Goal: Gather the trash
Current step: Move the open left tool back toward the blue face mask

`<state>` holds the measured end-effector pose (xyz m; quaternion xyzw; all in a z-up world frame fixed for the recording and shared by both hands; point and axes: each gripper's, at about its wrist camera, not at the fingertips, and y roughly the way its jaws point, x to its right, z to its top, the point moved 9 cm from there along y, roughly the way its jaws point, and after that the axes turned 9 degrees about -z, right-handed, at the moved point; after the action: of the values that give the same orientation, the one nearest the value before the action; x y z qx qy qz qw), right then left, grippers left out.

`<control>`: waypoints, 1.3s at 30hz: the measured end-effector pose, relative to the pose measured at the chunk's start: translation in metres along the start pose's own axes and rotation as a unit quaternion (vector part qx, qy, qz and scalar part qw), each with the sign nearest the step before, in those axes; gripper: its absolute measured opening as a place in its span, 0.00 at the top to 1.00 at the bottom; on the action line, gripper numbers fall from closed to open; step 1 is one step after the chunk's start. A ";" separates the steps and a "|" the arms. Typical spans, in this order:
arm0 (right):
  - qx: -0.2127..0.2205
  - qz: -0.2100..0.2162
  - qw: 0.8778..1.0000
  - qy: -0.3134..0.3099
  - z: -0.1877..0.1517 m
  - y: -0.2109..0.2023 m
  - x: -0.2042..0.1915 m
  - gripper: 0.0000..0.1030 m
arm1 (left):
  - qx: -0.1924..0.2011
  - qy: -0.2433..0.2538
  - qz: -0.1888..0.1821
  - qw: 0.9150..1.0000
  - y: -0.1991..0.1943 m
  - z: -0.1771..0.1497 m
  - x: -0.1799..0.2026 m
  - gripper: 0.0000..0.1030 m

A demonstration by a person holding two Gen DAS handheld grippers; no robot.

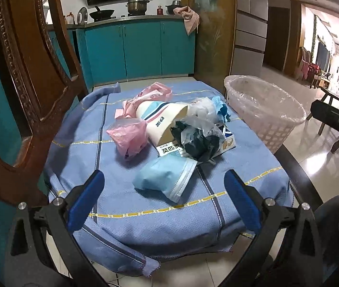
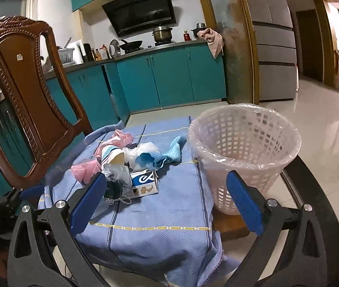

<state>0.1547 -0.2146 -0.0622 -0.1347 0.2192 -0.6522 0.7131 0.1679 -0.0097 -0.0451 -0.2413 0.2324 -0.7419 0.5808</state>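
Left of the heap, the pink plastic bag (image 1: 128, 136) could snag and drag its neighbours. The trash sits mid-worktop (image 1: 145, 205); the left gripper (image 1: 164, 201) and right gripper (image 2: 167, 203) gape, released. The lined basket (image 2: 243, 148), far right, looks tippable.

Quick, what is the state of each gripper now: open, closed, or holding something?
Left gripper: open, nothing between its fingers; it is above the blue cloth.
Right gripper: open, holding nothing.

Open cloth (image 1: 169, 215) in front of trash pile (image 1: 169, 129); free way above. Blocked left by chair back (image 1: 33, 76), right by basket (image 2: 243, 153).
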 end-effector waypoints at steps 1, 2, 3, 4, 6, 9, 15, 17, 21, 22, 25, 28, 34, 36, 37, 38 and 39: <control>0.000 0.000 1.000 0.000 0.000 0.001 -0.001 0.05 | 0.001 0.000 0.000 1.000 -0.001 0.000 0.000 0.03; -0.001 -0.001 1.000 -0.002 0.000 0.001 -0.002 0.05 | 0.001 0.000 0.000 1.000 -0.001 0.001 0.000 0.03; 0.000 0.000 1.000 -0.004 0.001 0.001 -0.003 0.05 | 0.001 -0.001 0.000 1.000 -0.001 0.001 0.000 0.03; 0.001 0.000 1.000 -0.006 0.001 0.000 -0.003 0.05 | 0.001 -0.001 0.001 1.000 -0.001 0.000 0.001 0.03; 0.001 0.000 1.000 -0.006 0.002 0.000 -0.003 0.05 | 0.000 -0.001 0.002 1.000 0.000 0.000 0.000 0.03; 0.002 0.001 1.000 -0.004 0.002 0.000 -0.002 0.05 | -0.003 -0.001 0.003 1.000 0.002 -0.001 0.001 0.03; 0.001 0.002 1.000 -0.002 0.002 0.000 -0.003 0.05 | -0.006 -0.001 0.003 1.000 0.003 -0.002 0.000 0.03; 0.000 0.002 1.000 -0.002 0.001 0.000 -0.003 0.05 | -0.006 -0.002 0.004 1.000 0.003 -0.002 0.000 0.03; 0.001 0.004 1.000 -0.003 0.001 -0.001 -0.003 0.05 | -0.012 0.000 0.005 1.000 0.006 -0.004 0.001 0.03; 0.002 0.005 1.000 -0.003 0.001 -0.001 -0.003 0.05 | -0.012 0.000 0.005 1.000 0.006 -0.005 0.001 0.03; 0.000 0.006 1.000 -0.002 0.001 0.000 -0.003 0.05 | -0.015 -0.001 0.005 1.000 0.008 -0.006 0.000 0.03; 0.000 0.007 1.000 -0.002 0.001 0.000 -0.004 0.05 | -0.024 -0.002 0.009 1.000 0.013 -0.008 -0.001 0.03; -0.004 0.011 1.000 -0.004 0.001 0.001 -0.006 0.05 | -0.044 0.012 0.012 0.999 0.033 -0.008 0.003 0.03; -0.008 0.011 1.000 -0.007 0.000 0.004 -0.008 0.05 | -0.049 0.022 0.016 0.998 0.042 -0.007 0.004 0.04; -0.009 0.012 1.000 -0.009 0.000 0.005 -0.008 0.05 | -0.055 0.024 0.016 0.998 0.047 -0.008 0.004 0.07; -0.010 0.012 1.000 -0.012 0.000 0.007 -0.009 0.05 | -0.065 0.023 0.014 0.998 0.053 -0.009 0.004 0.11; -0.009 0.014 1.000 -0.016 0.001 0.010 -0.012 0.05 | -0.073 0.021 0.012 0.997 0.058 -0.011 0.003 0.14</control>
<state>0.1630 -0.2018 -0.0643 -0.1488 0.2154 -0.6379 0.7243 0.2042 -0.0247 -0.0892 -0.2651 0.3010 -0.7205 0.5658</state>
